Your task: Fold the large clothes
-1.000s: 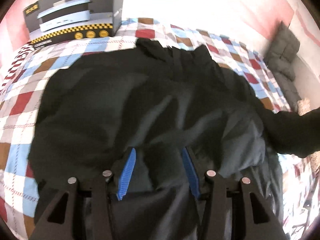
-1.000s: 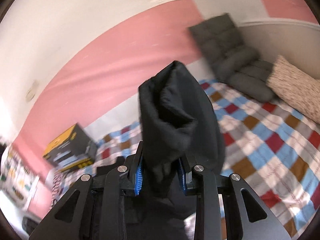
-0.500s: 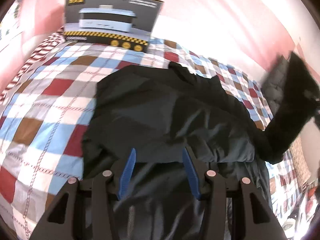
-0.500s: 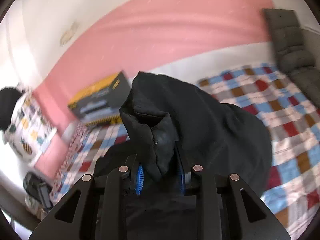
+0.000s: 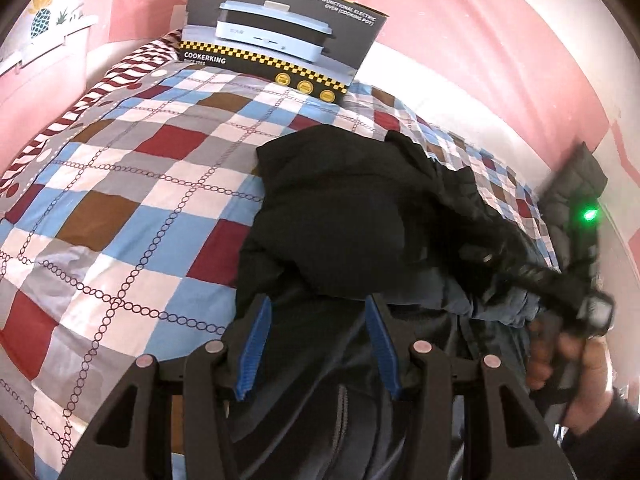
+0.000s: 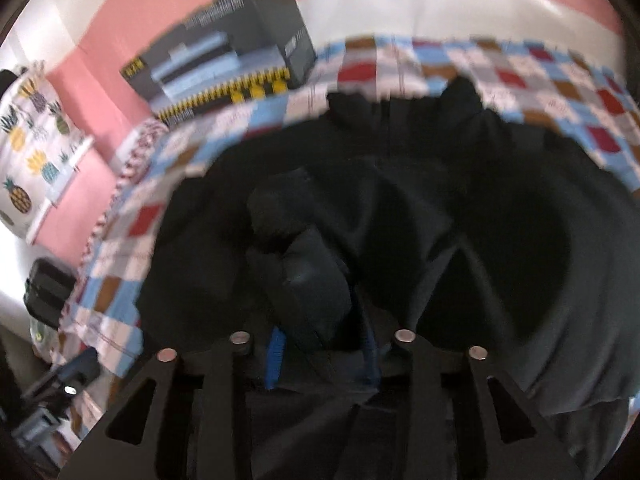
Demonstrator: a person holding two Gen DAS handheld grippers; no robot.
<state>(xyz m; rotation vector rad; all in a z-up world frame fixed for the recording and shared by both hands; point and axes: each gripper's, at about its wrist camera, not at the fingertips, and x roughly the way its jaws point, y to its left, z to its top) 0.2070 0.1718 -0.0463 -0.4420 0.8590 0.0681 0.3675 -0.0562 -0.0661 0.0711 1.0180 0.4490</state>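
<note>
A large black jacket (image 5: 340, 216) lies bunched on a checkered bedspread (image 5: 120, 200). My left gripper (image 5: 317, 308) sits at the jacket's near edge, and thick fabric with a zipper fills the gap between its blue pads. In the blurred right wrist view, my right gripper (image 6: 322, 336) hangs low over the jacket's body (image 6: 500, 220). Its jaws are opening. The black sleeve end (image 6: 304, 264) still lies between them, with a gap on its right side. A hand (image 5: 568, 360) at the right edge of the left wrist view holds that right gripper over the jacket.
A dark appliance box (image 5: 280, 48) stands at the head of the bed against the pink wall. A grey cushion (image 5: 576, 192) leans at the far right. Pineapple-print cloth (image 6: 28, 152) and a dark bag (image 6: 48, 296) sit beside the bed's left edge.
The right gripper swung the sleeve down from the air onto the jacket's body, and its jaws widened. The left gripper slid sideways along the bed, its opening unchanged.
</note>
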